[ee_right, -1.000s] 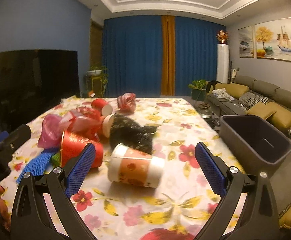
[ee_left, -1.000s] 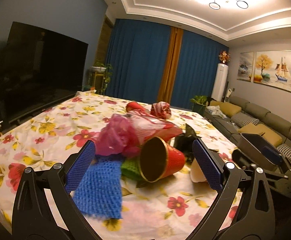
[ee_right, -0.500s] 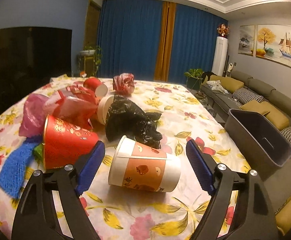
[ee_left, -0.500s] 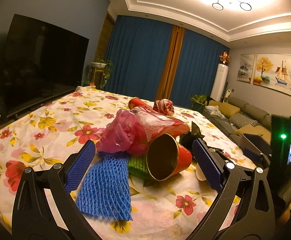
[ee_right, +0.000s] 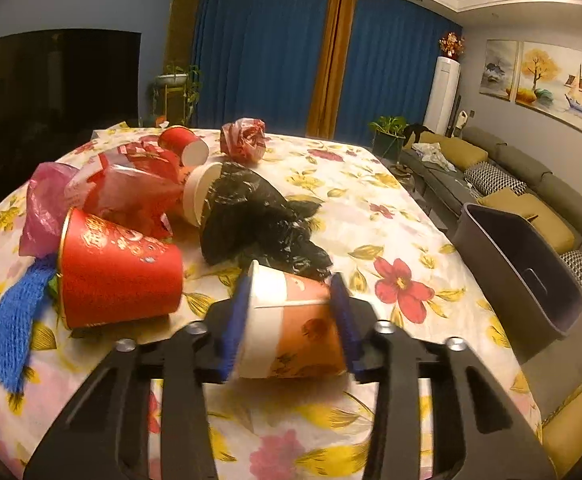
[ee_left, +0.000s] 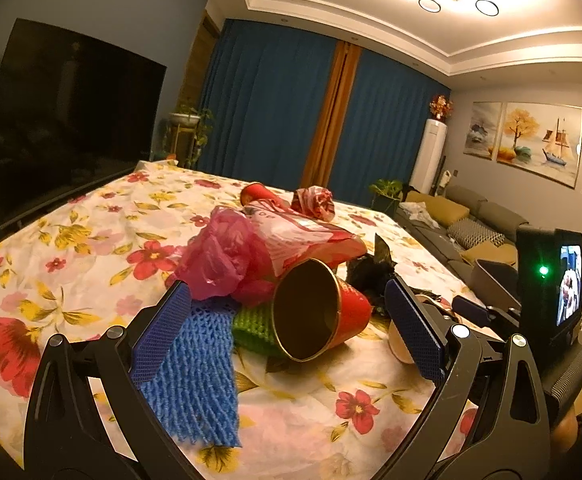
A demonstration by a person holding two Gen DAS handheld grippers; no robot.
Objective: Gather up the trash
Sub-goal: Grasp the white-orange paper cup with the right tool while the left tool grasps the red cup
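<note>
Our right gripper (ee_right: 291, 320) pinches the orange paper cup (ee_right: 291, 320) lying at 6 o'clock on the bench (ee_right: 371, 216); light and crushable, so we squeeze gently. Left gripper (ee_left: 287, 336) spread.

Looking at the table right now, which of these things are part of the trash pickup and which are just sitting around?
Part of the job:
orange paper cup, clamped in the right gripper
red cup
black plastic bag
pink plastic bag
blue mesh
dark bin

Just lying about:
sofa
television
potted plant
</note>
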